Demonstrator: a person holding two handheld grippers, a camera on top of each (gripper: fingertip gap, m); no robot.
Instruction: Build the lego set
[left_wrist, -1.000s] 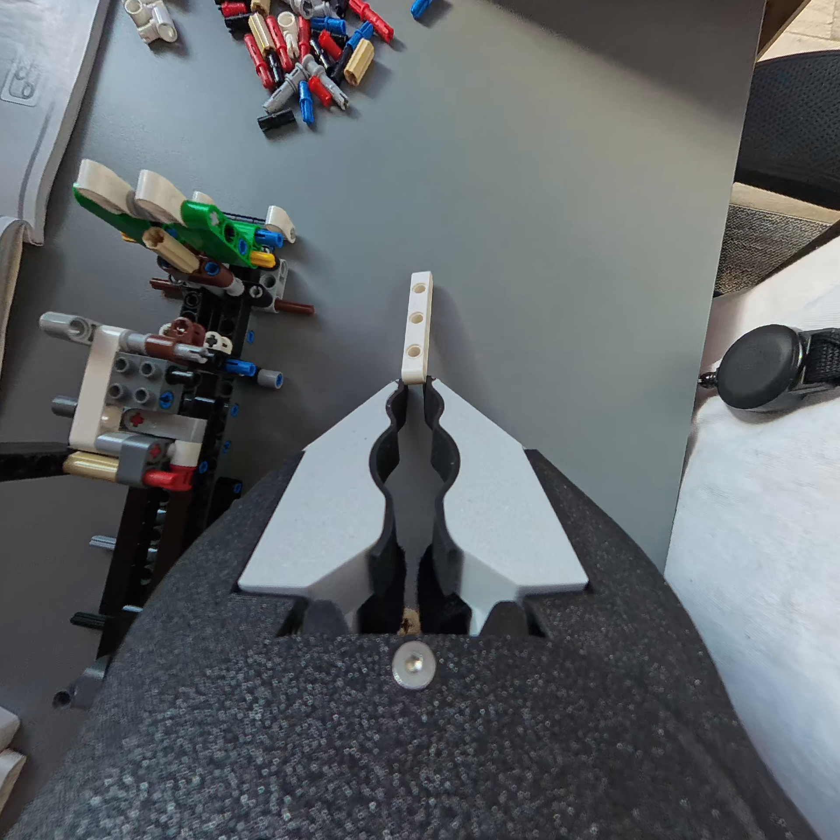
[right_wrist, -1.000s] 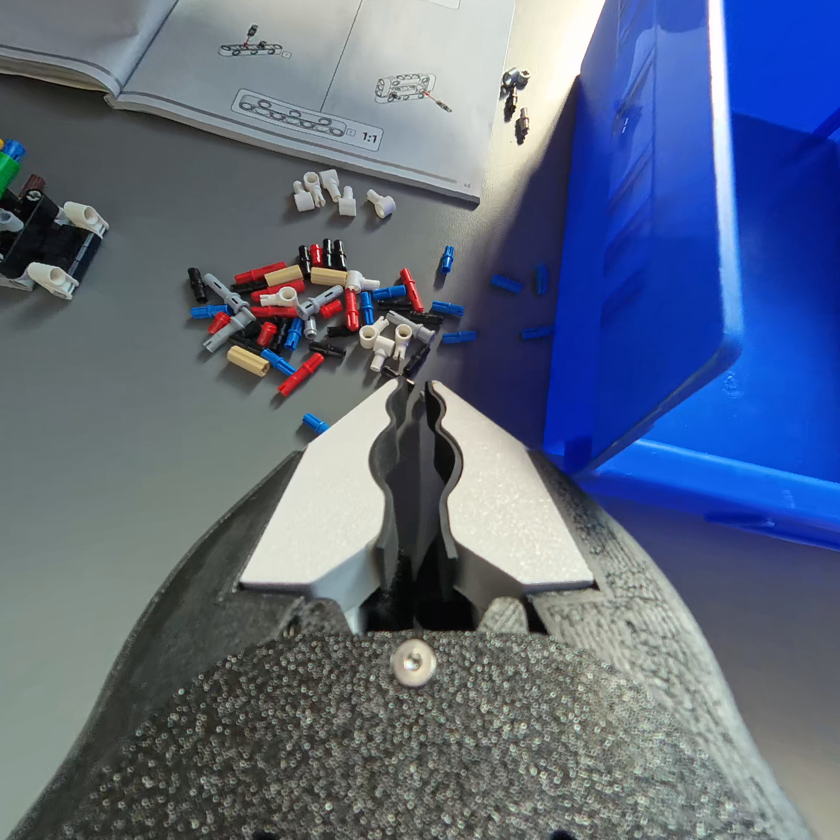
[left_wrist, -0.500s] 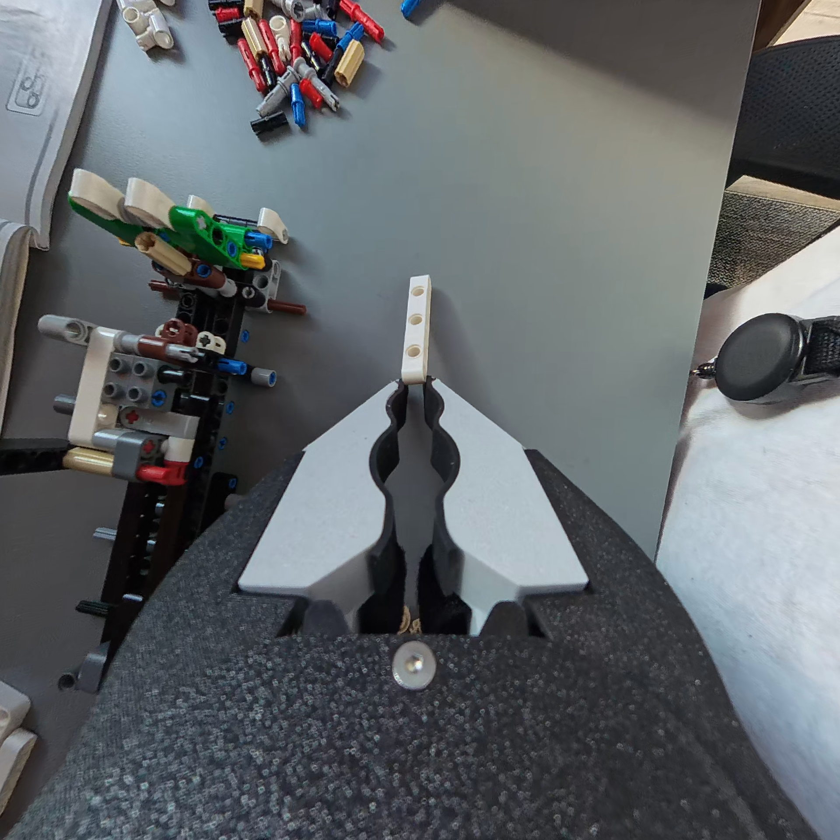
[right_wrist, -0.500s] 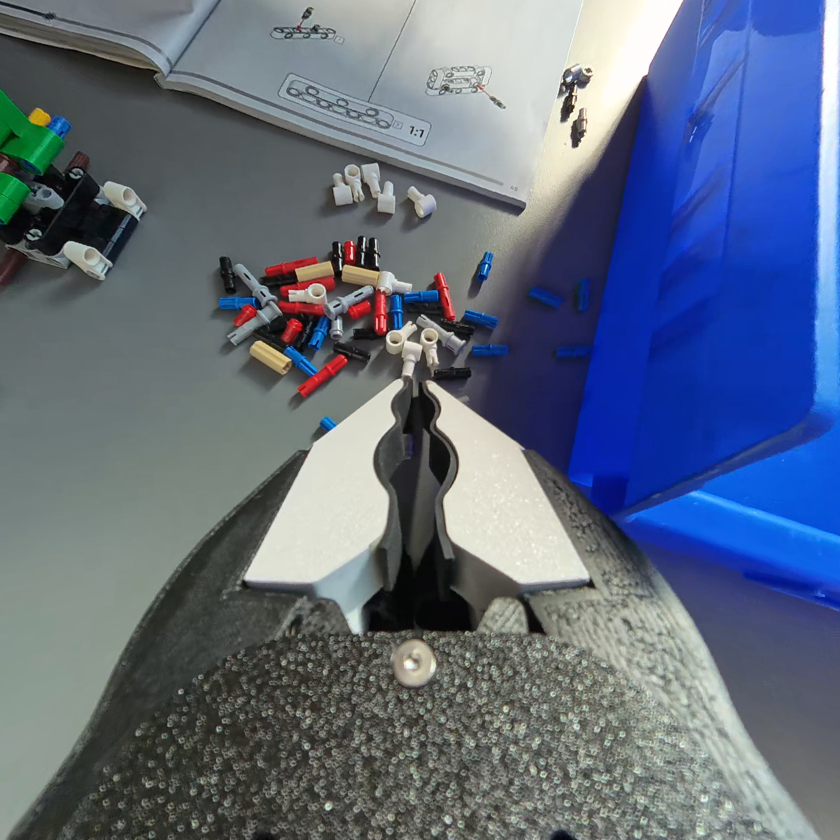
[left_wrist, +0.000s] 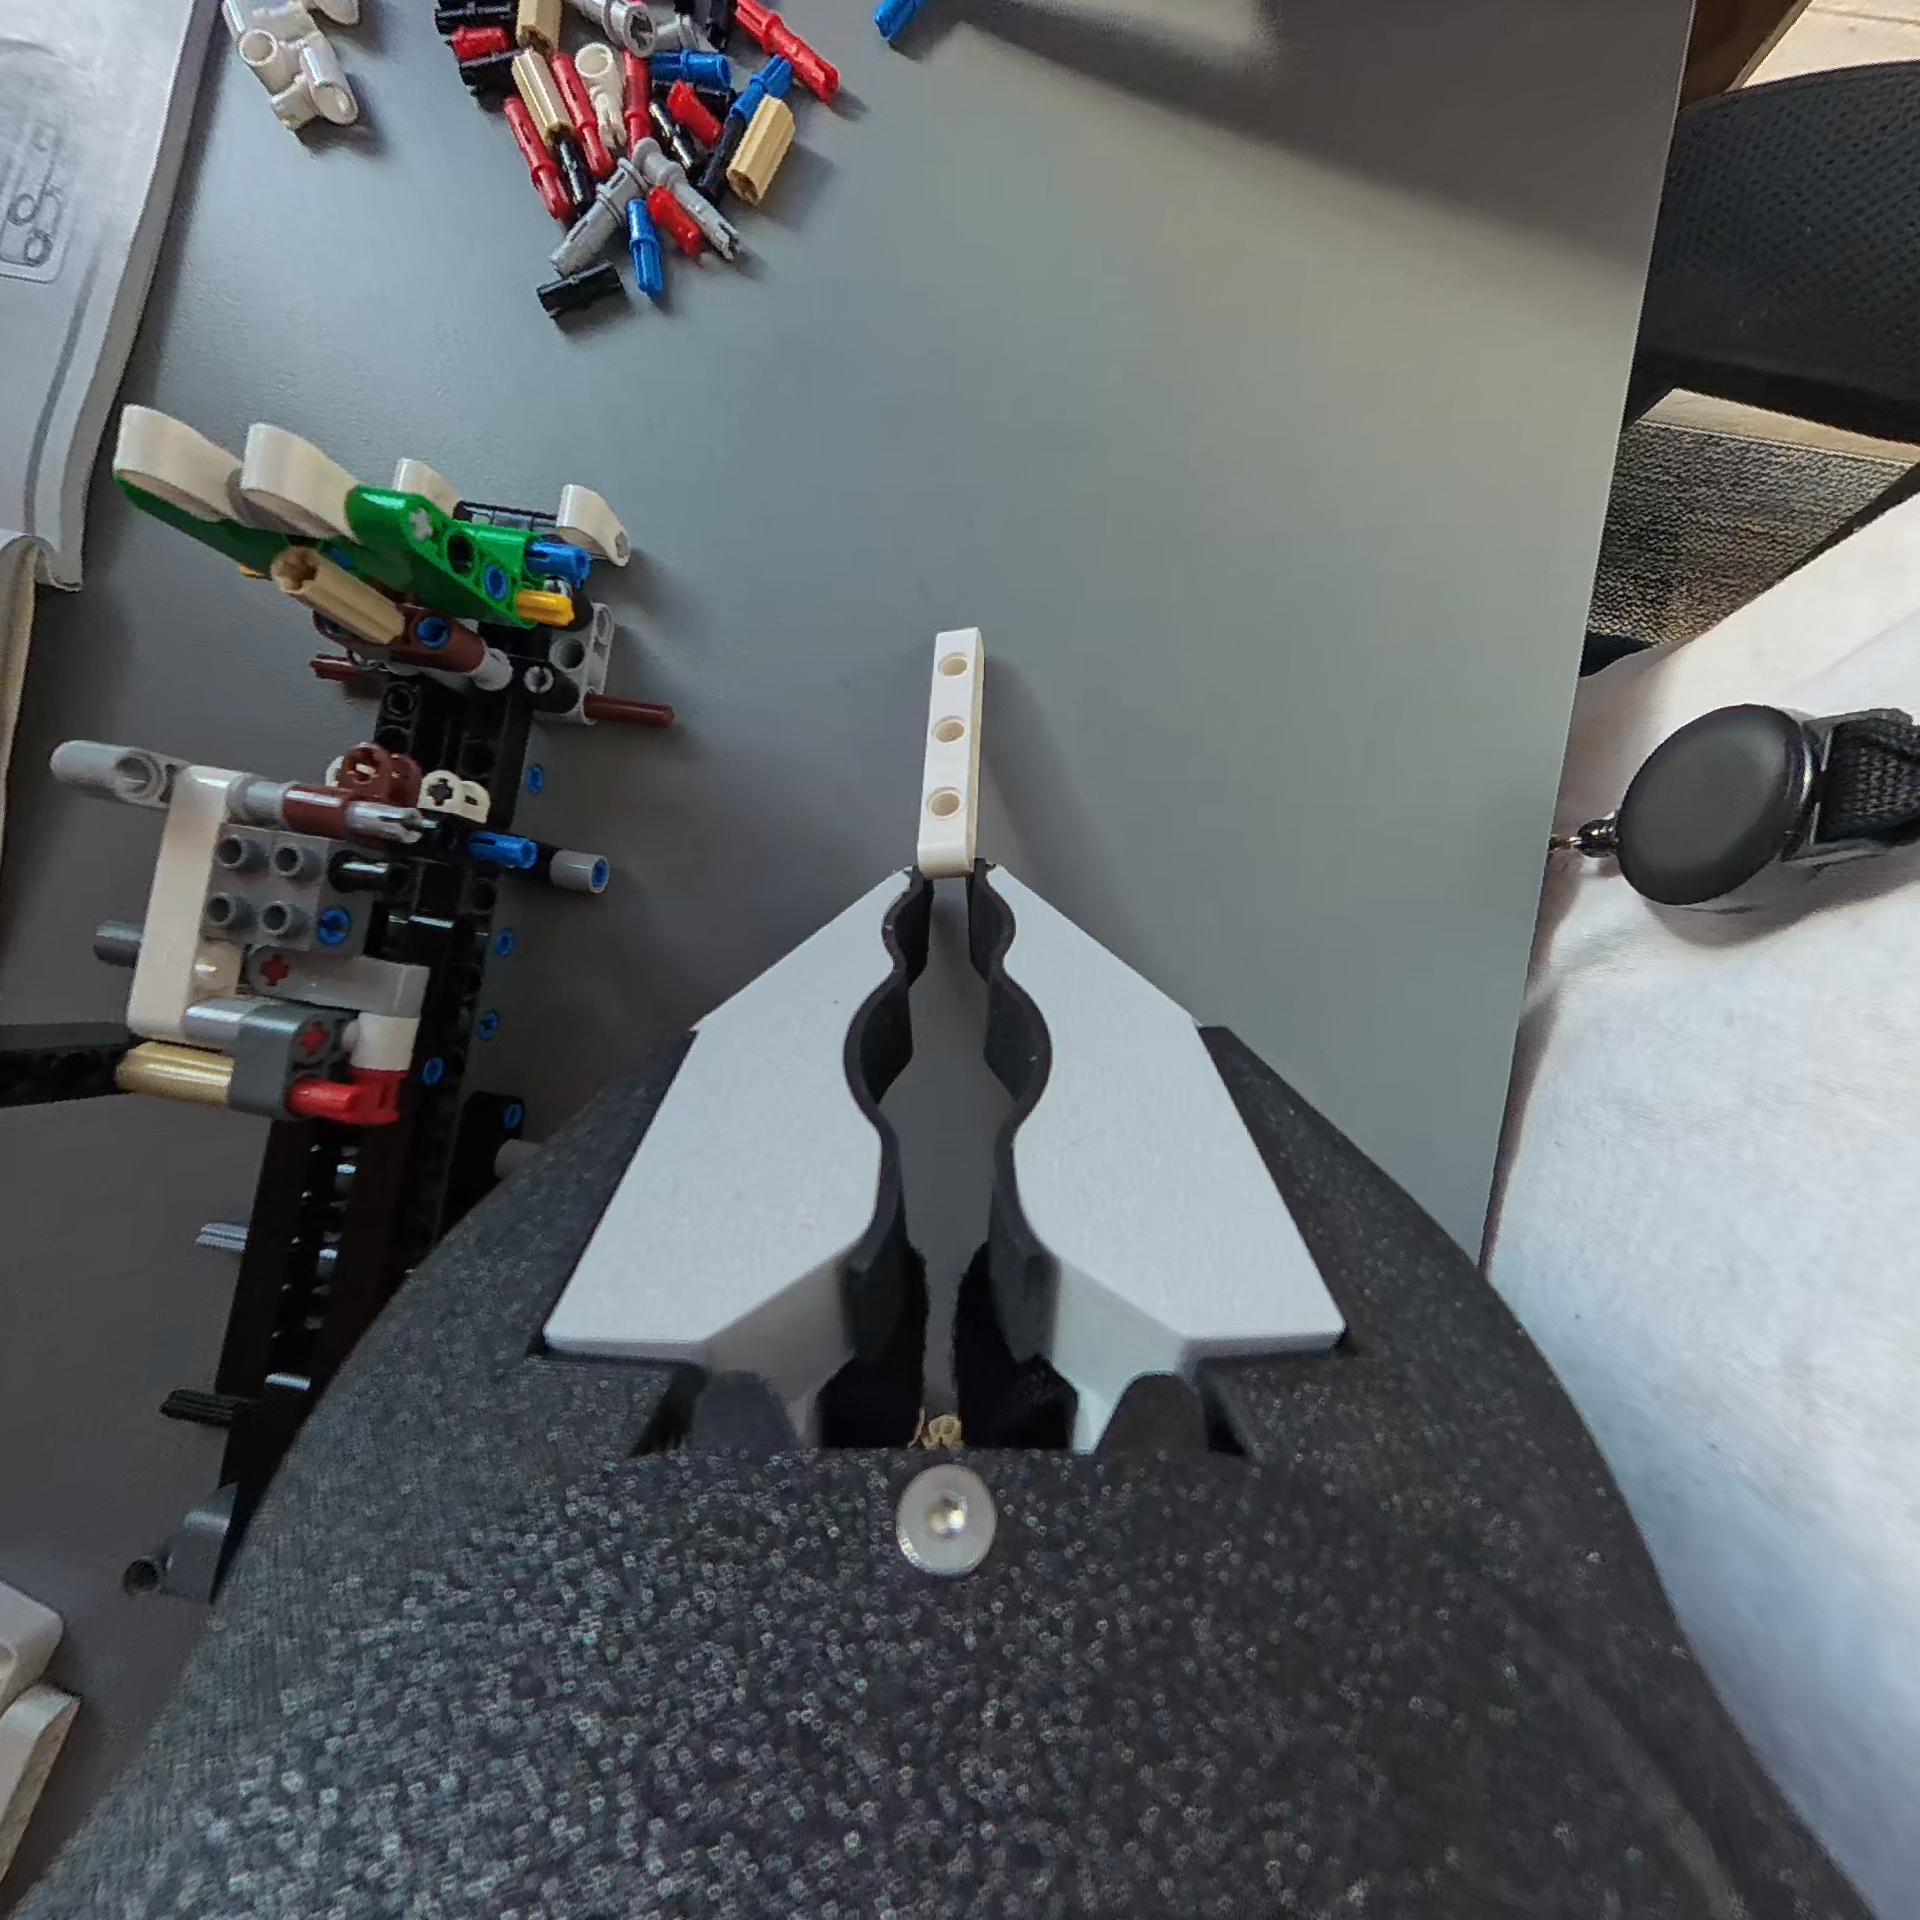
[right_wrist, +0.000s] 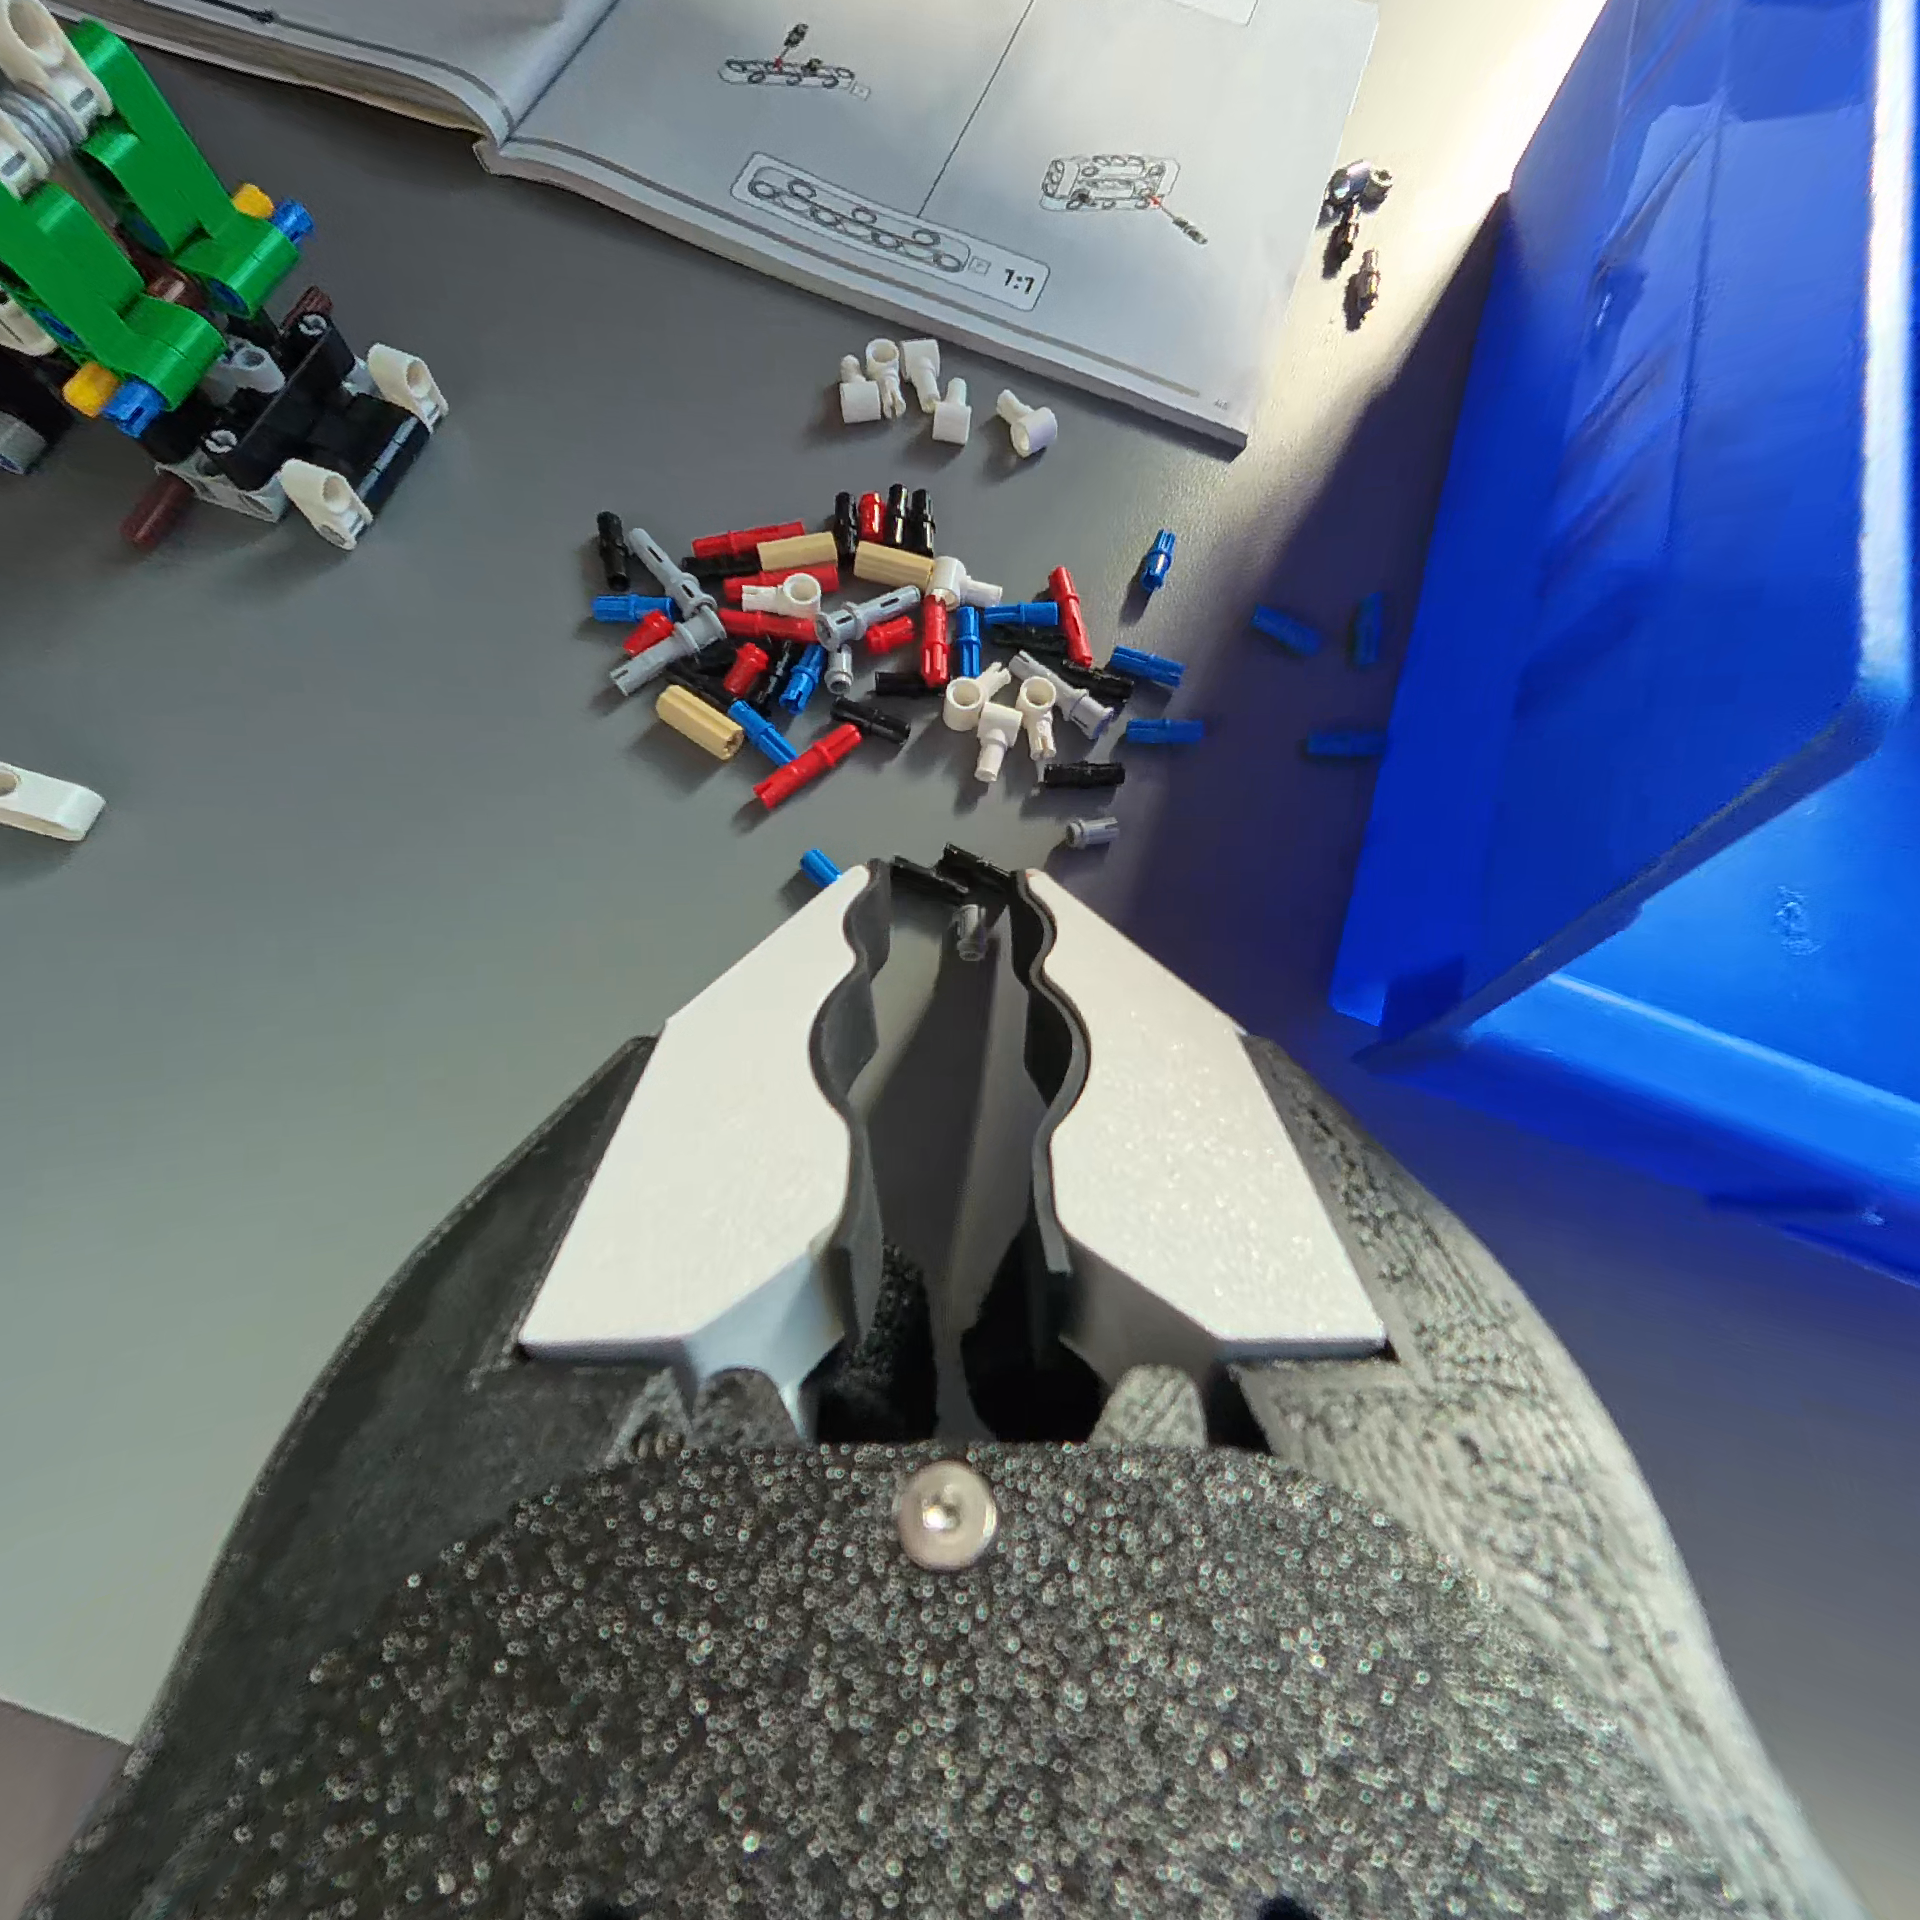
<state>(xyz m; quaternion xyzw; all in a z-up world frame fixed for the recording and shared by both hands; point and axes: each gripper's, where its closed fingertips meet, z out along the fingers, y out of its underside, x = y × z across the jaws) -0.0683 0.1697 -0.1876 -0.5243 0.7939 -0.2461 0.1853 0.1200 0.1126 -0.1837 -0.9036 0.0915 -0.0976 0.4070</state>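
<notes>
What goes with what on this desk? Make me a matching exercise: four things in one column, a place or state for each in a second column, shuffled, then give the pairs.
Things
1. white beam
2. right gripper
3. blue bin
4. instruction booklet

Places or states
A. lying open on the grey table, beyond the pile of loose pins
B. clamped at one end between the left gripper fingertips
C. jaws apart, black pins at the tips
D. standing to the right of the pile of pins

Pairs: 1-B, 2-C, 3-D, 4-A
</notes>
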